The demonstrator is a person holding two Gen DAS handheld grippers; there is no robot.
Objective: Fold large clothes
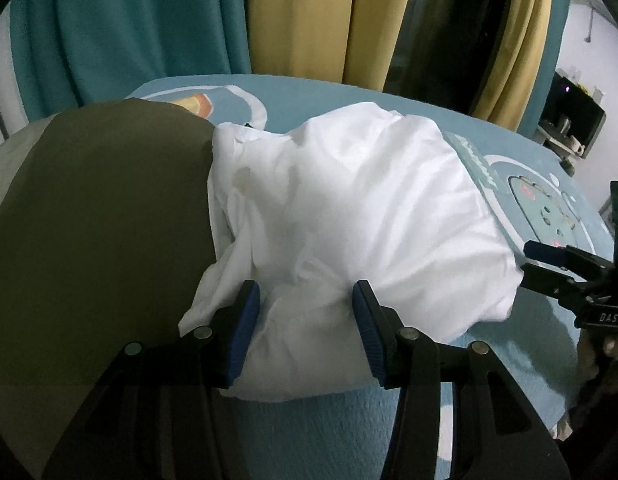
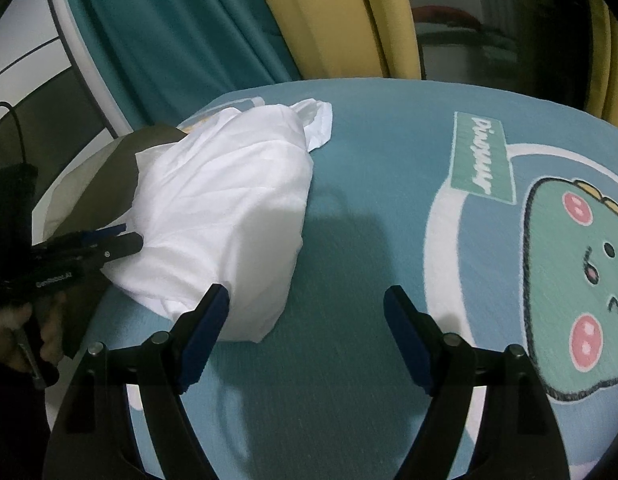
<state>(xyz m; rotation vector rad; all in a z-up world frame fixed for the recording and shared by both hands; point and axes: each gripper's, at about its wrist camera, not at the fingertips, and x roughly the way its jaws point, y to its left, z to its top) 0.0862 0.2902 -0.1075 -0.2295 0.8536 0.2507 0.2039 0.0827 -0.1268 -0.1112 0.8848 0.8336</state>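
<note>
Nearest in the left wrist view, the left gripper [image 1: 305,304] hangs with its blue pads spread and the near hem of the white garment [image 1: 349,200] bulging up between them; the pads flank the cloth without pinching it, so the jaws stand open, probably poised to take that edge for a fold. In the right wrist view the right gripper [image 2: 307,308] is also open and empty, over bare blue bedsheet [image 2: 369,240]; its left pad just overlaps the garment's near corner at 9 o'clock, likely lining up on the other end of the same hem.

The garment lies in a crumpled heap on the sheet, not yet spread flat, so folding looks barely begun. At 9 o'clock of it in the left view an olive-green cloth [image 1: 101,220] lies against it, partly under its edge. At 3 o'clock the sheet's cartoon dinosaur print [image 2: 581,248] shows. Farthest, at 12 o'clock, teal and yellow curtains [image 1: 301,12] hang behind the bed
</note>
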